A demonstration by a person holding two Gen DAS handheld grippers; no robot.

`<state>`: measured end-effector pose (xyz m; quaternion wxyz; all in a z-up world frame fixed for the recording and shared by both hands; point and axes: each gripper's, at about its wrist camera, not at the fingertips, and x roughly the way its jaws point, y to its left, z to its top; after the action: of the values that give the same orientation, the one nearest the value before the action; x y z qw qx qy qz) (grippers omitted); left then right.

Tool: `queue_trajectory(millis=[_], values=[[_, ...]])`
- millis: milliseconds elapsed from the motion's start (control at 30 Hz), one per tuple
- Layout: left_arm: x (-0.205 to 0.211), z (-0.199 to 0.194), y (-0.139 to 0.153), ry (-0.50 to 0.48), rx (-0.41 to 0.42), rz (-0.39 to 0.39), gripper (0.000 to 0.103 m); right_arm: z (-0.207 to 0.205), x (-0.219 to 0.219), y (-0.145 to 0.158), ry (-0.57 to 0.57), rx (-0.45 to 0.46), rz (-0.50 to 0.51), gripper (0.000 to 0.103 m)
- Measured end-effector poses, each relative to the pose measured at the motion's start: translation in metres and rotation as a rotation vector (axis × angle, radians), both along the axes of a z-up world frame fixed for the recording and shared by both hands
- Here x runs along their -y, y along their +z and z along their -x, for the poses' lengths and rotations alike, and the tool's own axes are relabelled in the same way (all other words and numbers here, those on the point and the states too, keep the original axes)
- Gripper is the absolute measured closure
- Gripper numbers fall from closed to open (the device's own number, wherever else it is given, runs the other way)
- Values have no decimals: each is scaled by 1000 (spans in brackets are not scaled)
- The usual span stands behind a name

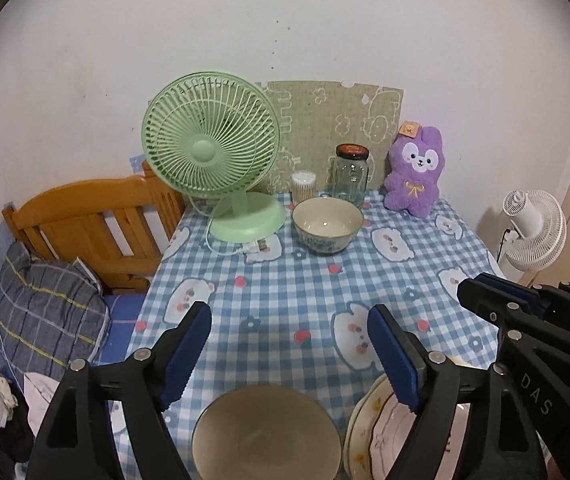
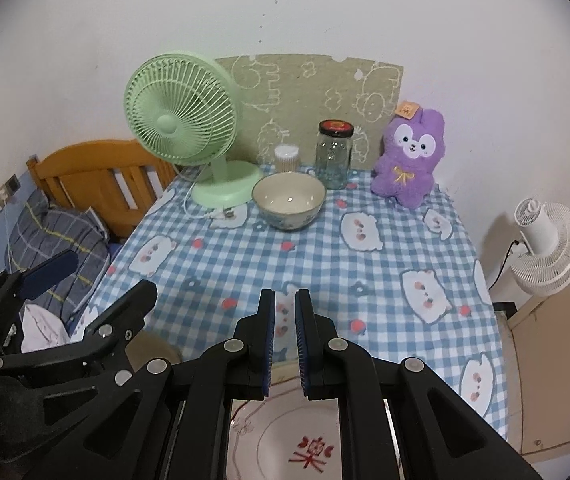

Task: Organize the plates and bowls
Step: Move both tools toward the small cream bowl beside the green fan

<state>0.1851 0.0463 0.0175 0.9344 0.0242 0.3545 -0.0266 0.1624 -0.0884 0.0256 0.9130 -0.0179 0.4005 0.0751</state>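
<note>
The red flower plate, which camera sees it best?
The right wrist view: the plate lies right under its tongs, showing the red flower in the middle. In the left wrist view the same plate shows only as a rim at the bottom edge, half hidden behind a finger.

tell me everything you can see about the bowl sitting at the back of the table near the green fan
The bowl looks ceramic, with a cream inside, a thin dark rim and a blue pattern around its outer wall. It stands upright and empty on the blue checked tablecloth, just right of the green fan base and in front of the glass jar. Nothing rests in it, and neither gripper is near it.
</note>
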Motion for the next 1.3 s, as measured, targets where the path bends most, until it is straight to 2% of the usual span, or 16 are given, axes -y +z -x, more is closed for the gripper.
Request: queue_trajectory(millis=[400,767,1033,1200,1300], values=[[12,-39,6,47,33,-27,11,-39,15,12,-18,56,-22,90],[17,-86,-7,67,4,-24,10,-91,23,-2,-14,49,-74,90],[22,-124,-29,75,-43,-19,10,-126,22,-18,-28,71,28,90],[28,-142,-43,54,-65,-51,10,-147,24,-32,-12,28,34,90],[29,-153,-48,48,-84,-37,10,-158,23,-41,2,32,48,90]])
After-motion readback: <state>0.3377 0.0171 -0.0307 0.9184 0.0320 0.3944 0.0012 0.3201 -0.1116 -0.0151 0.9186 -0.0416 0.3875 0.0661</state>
